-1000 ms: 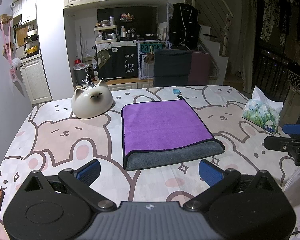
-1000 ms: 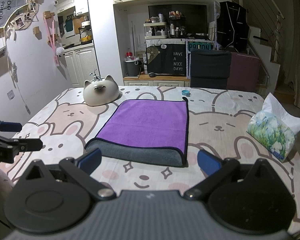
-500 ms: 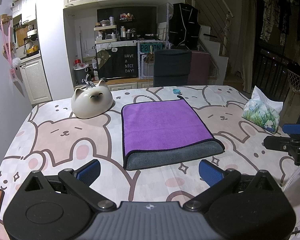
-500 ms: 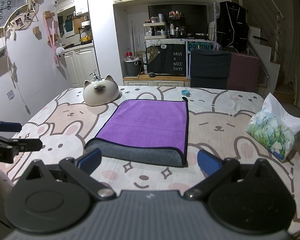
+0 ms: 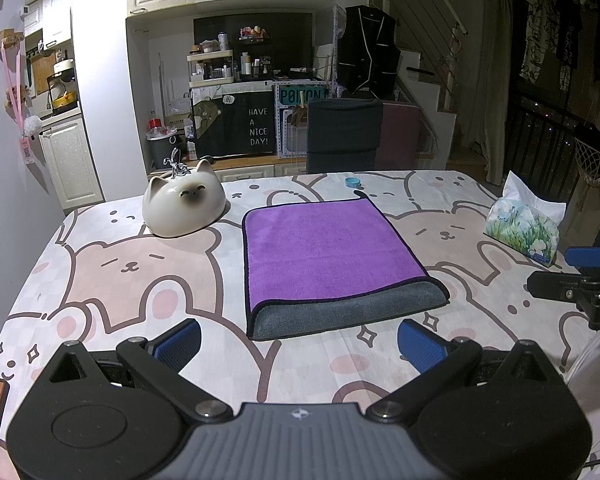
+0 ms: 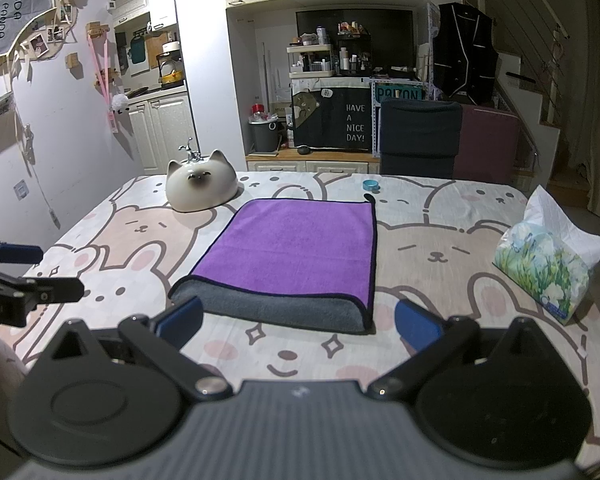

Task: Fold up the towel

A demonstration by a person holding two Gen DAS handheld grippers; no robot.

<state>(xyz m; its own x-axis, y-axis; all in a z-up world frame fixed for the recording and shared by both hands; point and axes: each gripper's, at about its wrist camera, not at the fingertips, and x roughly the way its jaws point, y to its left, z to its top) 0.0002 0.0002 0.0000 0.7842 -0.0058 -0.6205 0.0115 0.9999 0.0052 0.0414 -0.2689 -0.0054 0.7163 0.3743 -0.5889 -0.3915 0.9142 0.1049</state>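
Towel (image 5: 332, 264) lies flat at the middle of both views, folded over so its purple face is on top and a grey band shows along its near edge, with a dark trim around the border. It rests on the tabletop (image 5: 132, 276), which is covered in a cloth printed with pale bears and rabbits.

Left gripper (image 5: 298, 340) fills the bottom of the left wrist view, its jaws spread wide apart and holding nothing, the blue pads just short of the towel's near edge. Right gripper (image 6: 298, 326) sits the same way at the bottom of the right wrist view, jaws released and empty, with its left pad close to the grey band; whether it touches the cloth cannot be told. Each gripper also shows at the side edge of the other's view.

Cat-shaped bowl (image 5: 183, 208) stands to the upper left of the towel, near its far left corner. Small blue ring (image 5: 352, 181) lies beyond the far right corner. Tissue pack (image 5: 524, 228), printed with green leaves, sits well apart toward the right edge of the frame. Dark chair (image 5: 344, 136) stands behind the far side of the tabletop.
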